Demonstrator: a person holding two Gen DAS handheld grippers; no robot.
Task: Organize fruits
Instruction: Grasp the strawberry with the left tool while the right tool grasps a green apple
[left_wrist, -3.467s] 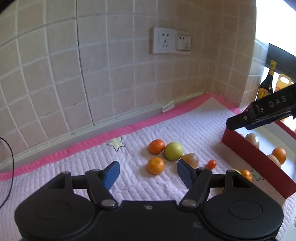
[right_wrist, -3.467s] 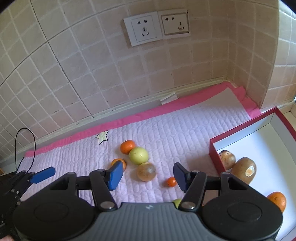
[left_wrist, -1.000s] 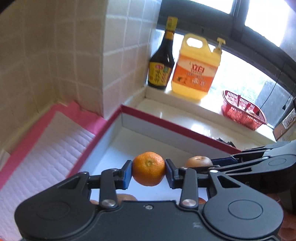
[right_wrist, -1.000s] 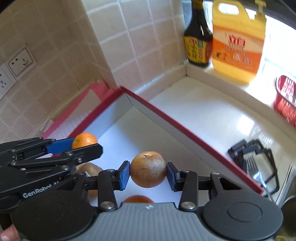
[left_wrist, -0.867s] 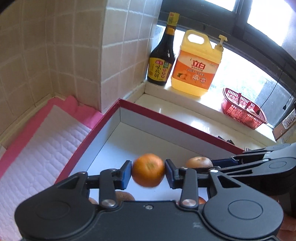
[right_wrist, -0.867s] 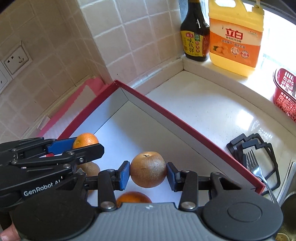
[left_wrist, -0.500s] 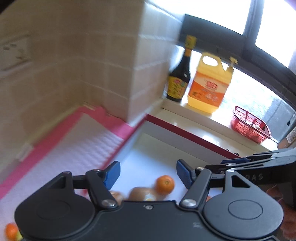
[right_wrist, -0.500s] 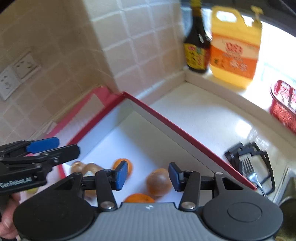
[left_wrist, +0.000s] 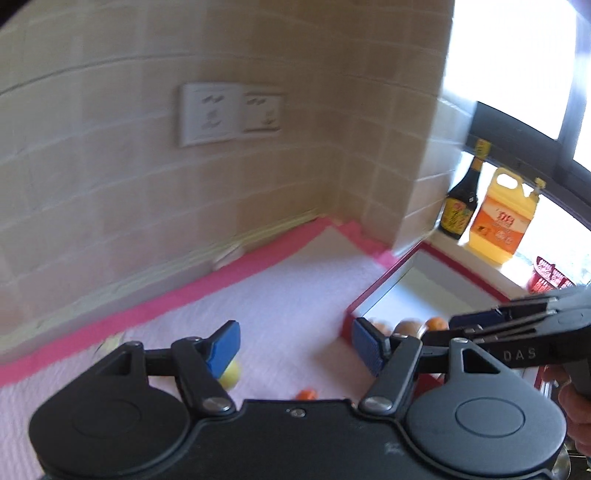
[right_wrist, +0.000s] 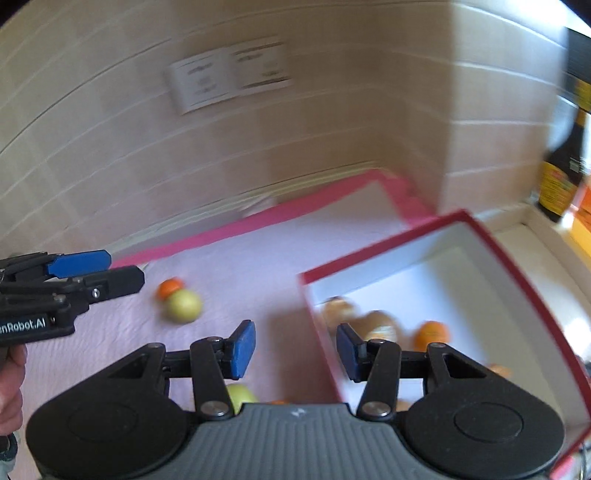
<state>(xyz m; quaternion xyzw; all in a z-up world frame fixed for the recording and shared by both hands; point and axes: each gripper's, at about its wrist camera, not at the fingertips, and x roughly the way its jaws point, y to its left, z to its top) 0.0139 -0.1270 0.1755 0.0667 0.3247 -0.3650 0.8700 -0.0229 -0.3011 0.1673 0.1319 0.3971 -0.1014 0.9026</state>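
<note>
My left gripper (left_wrist: 293, 349) is open and empty above the pink quilted mat (left_wrist: 288, 295). Below its left finger lies a yellow-green fruit (left_wrist: 231, 376), and a small orange (left_wrist: 306, 394) shows at the gripper body's edge. My right gripper (right_wrist: 295, 350) is also open with nothing between its pads, over the near corner of the red box (right_wrist: 388, 251). Inside the box lie an orange (right_wrist: 430, 334) and brown fruits (right_wrist: 380, 328). On the mat sit a yellow-green fruit (right_wrist: 183, 304) with an orange (right_wrist: 170, 288) behind it. Another green fruit (right_wrist: 240, 395) is partly hidden. Both views are blurred.
A tiled wall with two sockets (left_wrist: 229, 114) runs behind the mat. A dark sauce bottle (left_wrist: 461, 206), an orange detergent jug (left_wrist: 498, 225) and a red basket (left_wrist: 550, 275) stand on the sill past the box. A hand holds the other gripper at each view's edge.
Both grippers opened and let their fruits fall into the red box: the left an orange, the right a brown fruit. Both then swung left, back toward the mat.
</note>
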